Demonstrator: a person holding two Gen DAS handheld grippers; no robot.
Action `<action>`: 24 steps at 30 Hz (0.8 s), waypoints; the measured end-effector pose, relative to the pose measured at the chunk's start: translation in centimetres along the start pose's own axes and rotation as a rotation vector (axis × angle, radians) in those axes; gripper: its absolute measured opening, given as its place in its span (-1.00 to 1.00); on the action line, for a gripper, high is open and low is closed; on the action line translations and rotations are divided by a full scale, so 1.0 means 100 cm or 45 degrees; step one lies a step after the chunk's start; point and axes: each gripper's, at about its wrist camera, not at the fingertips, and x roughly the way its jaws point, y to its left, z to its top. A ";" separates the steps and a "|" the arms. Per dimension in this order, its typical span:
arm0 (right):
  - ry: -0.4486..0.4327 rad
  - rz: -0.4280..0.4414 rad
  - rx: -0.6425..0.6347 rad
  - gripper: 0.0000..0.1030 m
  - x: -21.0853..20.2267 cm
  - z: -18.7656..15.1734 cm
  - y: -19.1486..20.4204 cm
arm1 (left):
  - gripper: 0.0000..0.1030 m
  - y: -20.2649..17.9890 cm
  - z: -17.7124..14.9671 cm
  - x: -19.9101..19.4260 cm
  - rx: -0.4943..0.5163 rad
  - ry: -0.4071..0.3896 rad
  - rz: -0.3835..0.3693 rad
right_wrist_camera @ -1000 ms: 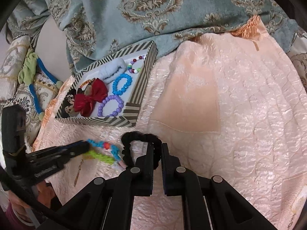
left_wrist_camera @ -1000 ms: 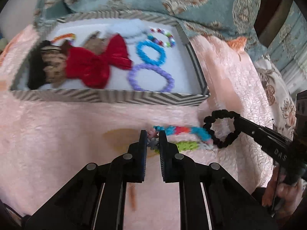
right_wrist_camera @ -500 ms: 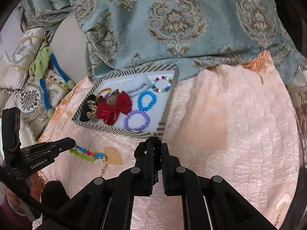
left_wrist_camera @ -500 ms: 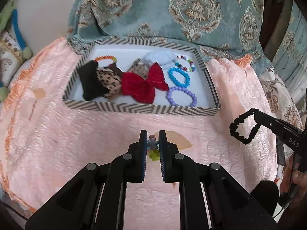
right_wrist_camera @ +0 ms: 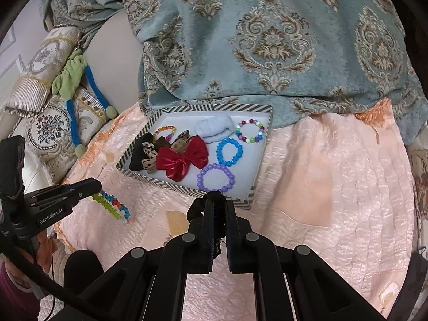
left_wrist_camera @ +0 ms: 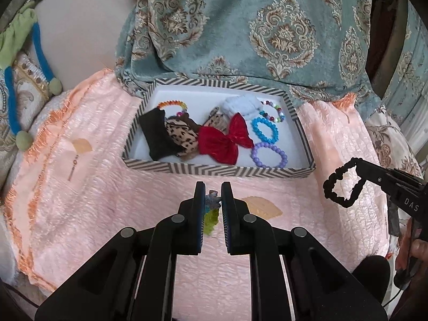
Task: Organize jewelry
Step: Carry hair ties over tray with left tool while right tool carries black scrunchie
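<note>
A striped-rim tray on the pink bedspread holds a red bow, a black and leopard bow, a blue bead bracelet, a purple bead bracelet, a multicolour bracelet and a pale blue scrunchie. My left gripper is shut on colourful bead bracelets, held above the bedspread in front of the tray. My right gripper is shut on a black scrunchie, held at the tray's near right corner.
A teal patterned blanket lies behind the tray. Patterned cushions and a green and blue fabric toy lie at the left. The pink bedspread extends to the right of the tray.
Both grippers have lifted their items off the bedspread and risen; the tray now looks smaller and farther. The black scrunchie and the bead bracelets hang in the air.
</note>
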 end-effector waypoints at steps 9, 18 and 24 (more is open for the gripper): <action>-0.003 0.000 -0.016 -0.88 0.009 0.017 0.007 | -0.79 0.008 0.024 -0.007 0.011 -0.033 0.027; 0.013 0.006 0.005 -0.88 0.033 0.038 0.003 | -0.79 0.015 0.066 -0.003 0.025 -0.084 0.072; 0.022 0.026 0.004 -0.88 0.056 0.057 0.005 | -0.79 0.010 0.098 0.017 0.043 -0.085 0.100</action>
